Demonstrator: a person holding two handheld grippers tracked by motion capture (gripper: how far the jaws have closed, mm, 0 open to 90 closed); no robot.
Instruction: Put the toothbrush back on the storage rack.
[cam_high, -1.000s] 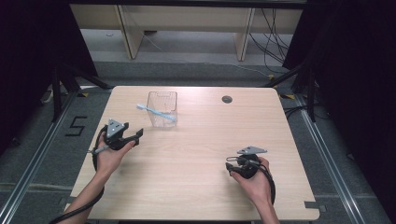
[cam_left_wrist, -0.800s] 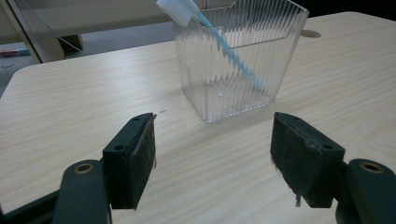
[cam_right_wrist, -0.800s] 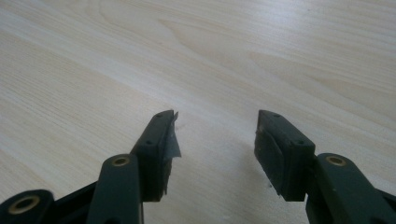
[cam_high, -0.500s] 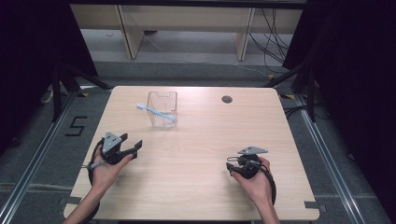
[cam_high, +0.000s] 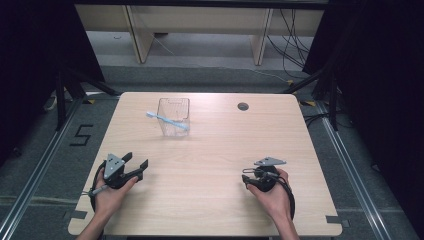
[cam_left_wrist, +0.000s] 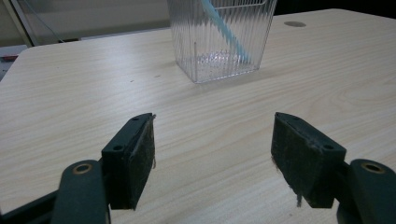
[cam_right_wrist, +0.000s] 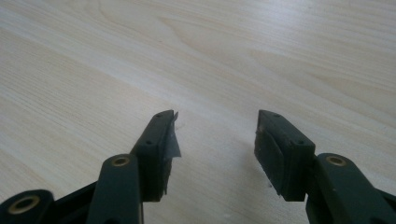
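Two hand-held grippers, left (cam_high: 139, 167) and right (cam_high: 246, 177), jaws apart, empty; toothbrush (cam_high: 167, 121) in clear cup (cam_high: 173, 116), well ahead of left

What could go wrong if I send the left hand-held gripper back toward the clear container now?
1. The blue toothbrush leans across the clear container with its head sticking out past the rim; a jaw brushing it could flip it out.
2. The container looks light and stands free on the table, so a push from the open left hand-held gripper may slide or tip it.
3. Its ribbed, see-through walls make the edges hard to judge in the left gripper view.
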